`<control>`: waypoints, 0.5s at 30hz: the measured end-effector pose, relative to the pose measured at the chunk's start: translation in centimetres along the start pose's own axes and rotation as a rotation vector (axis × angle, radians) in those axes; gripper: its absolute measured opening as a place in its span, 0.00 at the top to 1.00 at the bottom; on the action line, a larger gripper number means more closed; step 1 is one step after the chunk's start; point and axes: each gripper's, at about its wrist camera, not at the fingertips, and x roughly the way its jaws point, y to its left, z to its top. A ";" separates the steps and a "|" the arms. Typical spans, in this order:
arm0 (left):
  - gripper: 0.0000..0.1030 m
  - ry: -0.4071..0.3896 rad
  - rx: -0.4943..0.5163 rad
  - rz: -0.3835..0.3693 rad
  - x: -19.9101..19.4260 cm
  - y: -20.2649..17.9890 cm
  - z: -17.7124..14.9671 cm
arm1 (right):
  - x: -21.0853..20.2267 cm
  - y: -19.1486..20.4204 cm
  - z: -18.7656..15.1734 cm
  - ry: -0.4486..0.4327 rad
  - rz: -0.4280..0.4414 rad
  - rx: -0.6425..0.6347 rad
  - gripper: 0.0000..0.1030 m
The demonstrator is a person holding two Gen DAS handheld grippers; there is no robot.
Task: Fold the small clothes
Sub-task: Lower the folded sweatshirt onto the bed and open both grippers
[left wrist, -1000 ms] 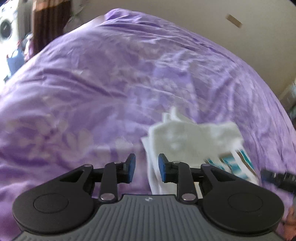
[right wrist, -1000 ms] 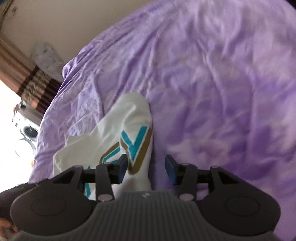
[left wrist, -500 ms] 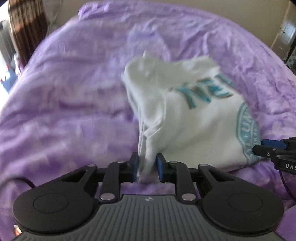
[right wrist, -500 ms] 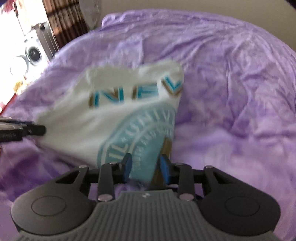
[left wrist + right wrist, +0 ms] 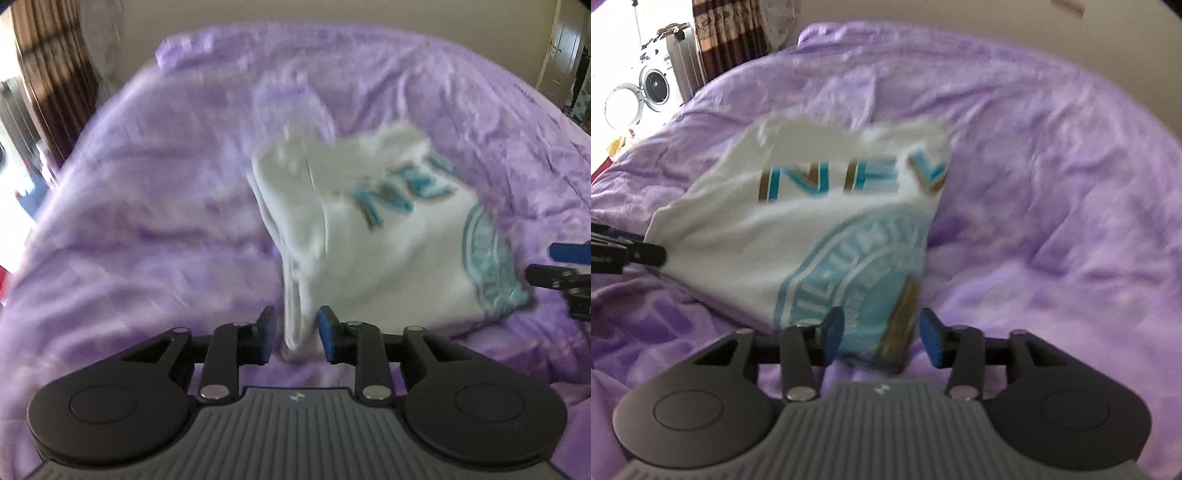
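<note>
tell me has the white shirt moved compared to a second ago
Yes. The white shirt was low by the grippers; now it is spread out, higher against the purple bedspread, between the open left gripper and right gripper.

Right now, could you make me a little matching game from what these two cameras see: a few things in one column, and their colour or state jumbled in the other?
Things:
1. T-shirt
2. Bedspread
3. Washing machine
4. Left gripper

Colour or state:
A. purple, wrinkled
B. round door swung open
C. white with teal lettering
D. jaws apart, shirt edge between them

Pairs: 1-C, 2-A, 3-B, 4-D
</note>
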 end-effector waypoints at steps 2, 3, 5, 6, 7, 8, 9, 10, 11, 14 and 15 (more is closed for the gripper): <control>0.56 -0.058 0.006 0.033 -2.5 -0.5 0.6 | -2.7 -0.2 0.8 -0.056 0.034 0.028 0.46; 0.54 -0.085 0.009 0.042 -3.7 -0.8 0.8 | -4.1 -0.1 1.1 -0.084 0.044 0.033 0.40; 0.38 -0.159 0.021 0.084 -6.5 -1.7 1.0 | -6.8 0.4 1.5 -0.135 0.043 0.025 0.35; 0.33 -0.190 0.031 0.109 -7.7 -2.2 1.1 | -8.0 0.8 1.7 -0.158 0.035 0.021 0.31; 0.27 -0.224 0.036 0.138 -9.0 -2.8 1.0 | -9.2 1.1 1.8 -0.179 0.034 0.024 0.27; 0.24 -0.246 0.037 0.149 -9.9 -3.1 1.0 | -10.4 1.3 1.7 -0.195 0.038 0.032 0.25; 0.23 -0.262 0.033 0.146 -10.8 -3.5 0.8 | -11.3 1.4 1.7 -0.206 0.048 0.044 0.22; 0.21 -0.270 0.024 0.137 -11.4 -3.7 0.6 | -12.2 1.6 1.5 -0.211 0.061 0.057 0.21; 0.20 -0.272 0.012 0.133 -11.8 -3.8 0.3 | -13.0 1.8 1.3 -0.211 0.065 0.066 0.21; 0.21 -0.254 -0.007 0.151 -12.3 -4.4 -0.9 | -14.4 3.0 -0.1 -0.201 0.028 0.065 0.21; 0.21 -0.249 -0.017 0.163 -12.4 -4.6 -1.5 | -14.6 3.4 -0.6 -0.192 0.014 0.060 0.21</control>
